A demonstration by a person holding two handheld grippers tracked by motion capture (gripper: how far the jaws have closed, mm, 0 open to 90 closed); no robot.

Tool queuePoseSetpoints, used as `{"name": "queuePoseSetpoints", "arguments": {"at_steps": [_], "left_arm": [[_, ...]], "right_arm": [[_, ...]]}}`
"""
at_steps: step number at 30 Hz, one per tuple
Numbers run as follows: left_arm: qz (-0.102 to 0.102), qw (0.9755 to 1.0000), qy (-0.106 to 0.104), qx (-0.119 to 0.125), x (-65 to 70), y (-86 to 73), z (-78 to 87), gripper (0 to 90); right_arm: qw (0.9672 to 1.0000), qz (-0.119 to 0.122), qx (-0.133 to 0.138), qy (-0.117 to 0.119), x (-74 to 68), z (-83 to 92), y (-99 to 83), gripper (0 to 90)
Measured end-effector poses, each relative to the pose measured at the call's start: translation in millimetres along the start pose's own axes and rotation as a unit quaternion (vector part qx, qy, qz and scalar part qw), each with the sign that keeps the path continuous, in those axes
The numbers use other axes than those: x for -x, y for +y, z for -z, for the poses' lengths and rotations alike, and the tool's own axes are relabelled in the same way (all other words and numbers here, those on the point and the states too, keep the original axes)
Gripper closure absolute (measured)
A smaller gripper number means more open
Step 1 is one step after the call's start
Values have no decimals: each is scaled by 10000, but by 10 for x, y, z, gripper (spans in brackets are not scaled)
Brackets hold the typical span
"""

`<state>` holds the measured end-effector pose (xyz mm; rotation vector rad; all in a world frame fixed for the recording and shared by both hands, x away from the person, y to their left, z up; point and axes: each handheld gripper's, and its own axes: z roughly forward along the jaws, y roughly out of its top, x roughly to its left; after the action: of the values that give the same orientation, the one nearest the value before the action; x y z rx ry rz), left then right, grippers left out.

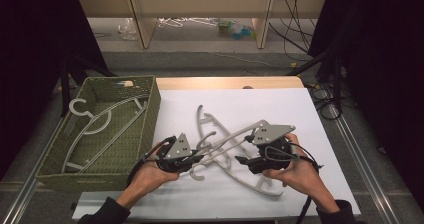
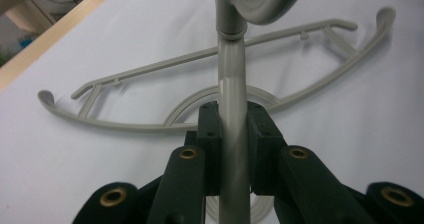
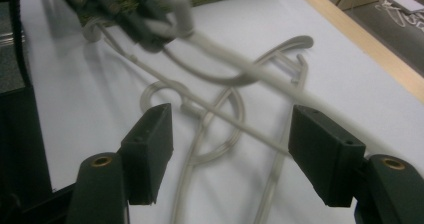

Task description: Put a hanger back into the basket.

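A grey plastic clothes hanger (image 1: 227, 140) was held raised above the white-covered tabletop (image 1: 310, 114); its straight bar (image 2: 233, 134) was clamped between the closed jaws of the left tool (image 1: 196, 159), as seen in the left gripper view; the right tool (image 1: 242, 160) was seen with its jaws standing wide apart, the hanger's arm passing just in front of them in the right gripper view without being pressed by either pad. A second grey plastic hanger (image 2: 210, 91) was seen lying flat on the tabletop beneath the held one; a third grey hanger (image 1: 102, 121) lay inside the green woven basket (image 1: 150, 119) at the left. The held hanger's hook end was blurred and cut off at the top of the left gripper view; the left tool appeared blurred in the right gripper view.
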<state>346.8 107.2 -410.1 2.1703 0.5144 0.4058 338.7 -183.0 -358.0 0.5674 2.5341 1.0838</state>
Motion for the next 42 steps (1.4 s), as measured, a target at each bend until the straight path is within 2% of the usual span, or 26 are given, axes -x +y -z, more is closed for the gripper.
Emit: {"name": "queuePoseSetpoints", "arguments": {"at_steps": [1, 3, 8, 10, 14, 16, 19, 21, 23, 25, 26, 30, 32, 33, 35, 37, 38, 41, 42], "left_arm": [[51, 10000, 16, -8, -22, 5, 17, 790], [313, 9995, 16, 48, -48, 8, 60, 790], [716, 9974, -3, 129, -102, 27, 195, 790], [958, 9952, -17, 210, -104, 33, 246, 790], [1205, 9921, -96, 338, -110, 46, 358, 790], [1191, 9922, -66, 361, -109, 67, 413, 790], [1330, 9904, -68, 369, -96, 116, 512, 790], [1391, 9893, -147, 405, -91, 152, 588, 790], [1365, 9896, -151, 422, -104, 192, 685, 789], [1484, 9876, -198, 467, -124, 220, 782, 789], [1466, 9877, -215, 498, -147, 228, 832, 789], [1606, 9853, -79, 583, -248, 267, 1059, 789], [1657, 9838, -13, 683, -302, 270, 1144, 789], [1686, 9836, 6, 647, -340, 277, 1201, 789], [1804, 9808, 100, 731, -402, 279, 1289, 789], [1767, 9816, 192, 691, -471, 286, 1381, 789], [1773, 9812, 239, 723, -508, 283, 1425, 789], [1856, 9786, 351, 822, -622, 246, 1556, 790], [1918, 9769, 393, 856, -661, 226, 1595, 790]], "right_arm": [[9999, 29, -38, 89, -27, -22, -10, 350], [9997, 30, -106, 202, -65, -56, -30, 351], [9990, -19, -253, 366, -133, -170, -135, 356], [9986, -72, -325, 418, -151, -208, -191, 355], [9983, -160, -364, 437, -187, -254, -297, 361], [9982, -178, -370, 445, -184, -272, -335, 358], [9979, -228, -394, 469, -191, -273, -372, 355], [9977, -243, -421, 466, -197, -266, -390, 353], [9977, -244, -426, 476, -202, -274, -410, 347], [9976, -248, -430, 480, -205, -285, -422, 338], [9970, -318, -495, 507, -213, -280, -424, 334], [9975, -311, -432, 459, -227, -315, -454, 314], [9971, -328, -487, 480, -220, -318, -466, 301], [9970, -326, -500, 482, -214, -322, -472, 300], [9970, -347, -511, 469, -211, -324, -482, 298], [9967, -397, -531, 466, -211, -330, -487, 296], [9970, -409, -485, 433, -214, -344, -494, 296], [9968, -396, -520, 450, -209, -348, -499, 296], [9965, -417, -545, 478, -208, -345, -498, 296]]}}
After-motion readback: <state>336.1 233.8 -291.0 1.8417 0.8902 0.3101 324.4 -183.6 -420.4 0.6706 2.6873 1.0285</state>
